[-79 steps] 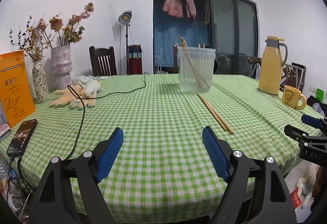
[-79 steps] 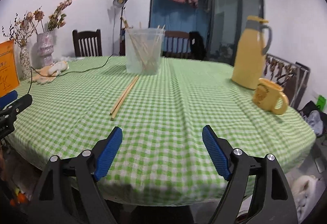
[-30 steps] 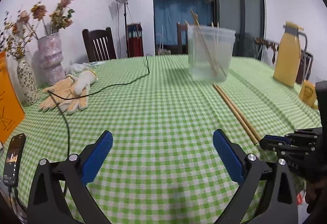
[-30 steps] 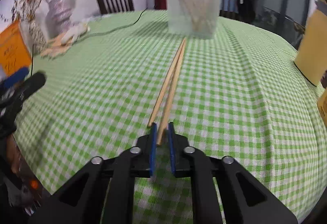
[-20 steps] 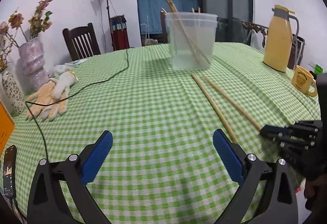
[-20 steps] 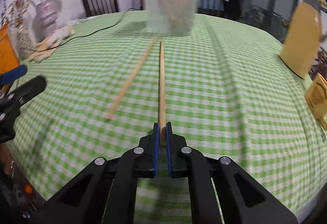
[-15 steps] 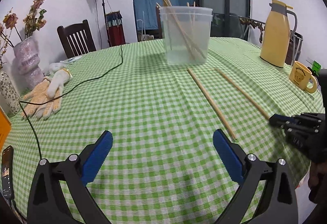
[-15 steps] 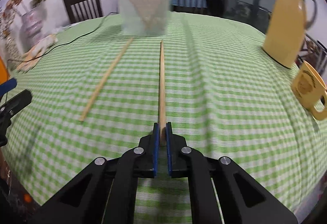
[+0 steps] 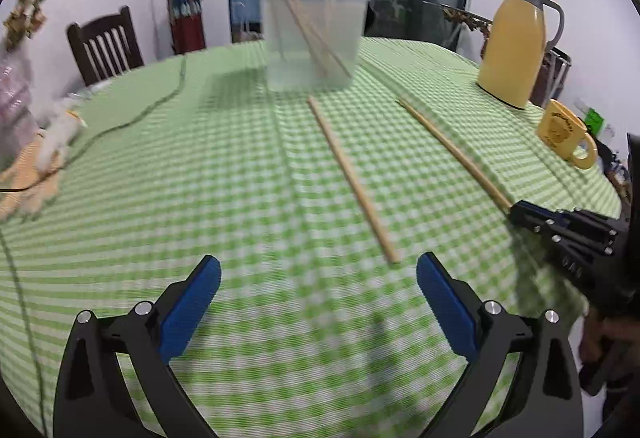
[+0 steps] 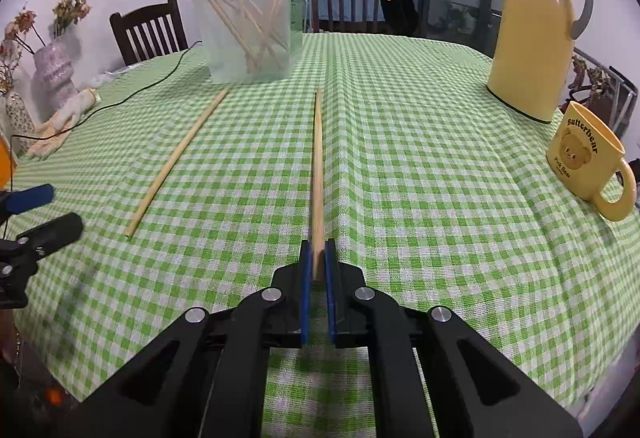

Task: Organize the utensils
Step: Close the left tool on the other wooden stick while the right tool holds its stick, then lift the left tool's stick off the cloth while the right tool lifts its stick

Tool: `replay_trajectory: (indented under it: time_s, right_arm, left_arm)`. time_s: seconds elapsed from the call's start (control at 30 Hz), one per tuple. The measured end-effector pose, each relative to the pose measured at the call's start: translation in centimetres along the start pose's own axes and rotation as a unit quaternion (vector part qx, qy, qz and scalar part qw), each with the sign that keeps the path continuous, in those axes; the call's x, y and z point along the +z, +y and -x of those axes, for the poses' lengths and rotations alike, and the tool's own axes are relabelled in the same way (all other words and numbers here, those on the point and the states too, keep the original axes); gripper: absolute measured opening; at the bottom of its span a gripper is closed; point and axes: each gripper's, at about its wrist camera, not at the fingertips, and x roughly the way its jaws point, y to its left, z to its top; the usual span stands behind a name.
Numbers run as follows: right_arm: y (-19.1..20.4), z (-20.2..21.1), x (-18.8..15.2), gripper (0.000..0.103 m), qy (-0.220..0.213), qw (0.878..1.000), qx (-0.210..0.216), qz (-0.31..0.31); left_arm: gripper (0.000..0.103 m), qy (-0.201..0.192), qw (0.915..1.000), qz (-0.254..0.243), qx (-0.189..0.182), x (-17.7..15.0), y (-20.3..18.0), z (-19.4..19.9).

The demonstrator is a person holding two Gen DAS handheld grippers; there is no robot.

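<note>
Left wrist view: my left gripper (image 9: 318,298) hangs over the green-checked surface (image 9: 224,174) with its blue pads spread wide and nothing between them. A loose chopstick (image 9: 352,180) lies flat on the cloth ahead, its near end just beyond the pads and its far end close to the clear plastic container (image 9: 314,30), which stands farther back with more chopsticks leaning inside. Off to the right I see my right gripper (image 9: 516,208) pinching the near end of a second chopstick (image 9: 452,150); that stick runs toward the container, well apart from the loose one. A yellow jug (image 9: 514,42) and yellow mug (image 9: 564,134) stand at the right edge. This view is somewhat blurred.

Right wrist view: my right gripper (image 10: 316,258) is pressed together on the held chopstick (image 10: 317,166), which points straight ahead, low over the cloth. The loose chopstick (image 10: 178,158) lies to its left, angled toward the container (image 10: 248,22). The left gripper (image 10: 36,212) shows at the left edge, pads apart. Jug (image 10: 536,26) and mug (image 10: 586,154) sit on the right.
</note>
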Motion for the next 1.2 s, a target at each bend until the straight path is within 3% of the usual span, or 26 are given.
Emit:
replay_trajectory:
  time_s: [0.13,0.27,0.3,0.4,0.77,0.87,1.0,1.2]
  right_arm:
    - [-0.5,0.0,-0.4,0.007,-0.002,1.0,0.015,-0.002]
    - [-0.7,0.0,-0.6,0.007,-0.008,0.999,0.027,0.019]
    - [-0.7,0.1,-0.7,0.007,-0.012,0.999,0.025,0.027]
    - [-0.4,0.4,-1.0,0.007,-0.019,0.999,0.02,0.046]
    - [-0.2,0.2,-1.2,0.007,-0.024,0.996,0.031,0.076]
    - [0.0,0.2,-1.2,0.007,-0.021,0.996,0.024,0.082]
    - [0.6,1.1,-1.0,0.007,-0.026,0.996,0.017,0.089]
    - [1.8,2.9,-0.5,0.007,-0.049,0.994,0.008,0.092]
  left_arm:
    - [0.082,0.01,0.9996,-0.021,-0.014,1.0,-2.1,-1.4]
    - [0.048,0.039,0.9985,-0.026,-0.026,1.8,-3.6,-3.6]
    - [0.045,0.045,0.9983,-0.032,-0.02,1.8,-3.9,-4.0]
    - [0.042,0.047,0.9975,-0.053,0.007,1.5,-4.8,-4.7]
    - [0.042,0.052,0.9979,-0.034,0.019,1.0,-4.0,-3.8]
    - [0.005,0.044,0.9983,-0.026,0.028,1.2,-3.4,-3.8]
    - [0.001,0.046,0.9988,0.014,-0.01,1.3,-1.5,-3.4]
    - [0.001,0.02,0.9992,0.017,-0.031,0.5,-0.1,-0.4]
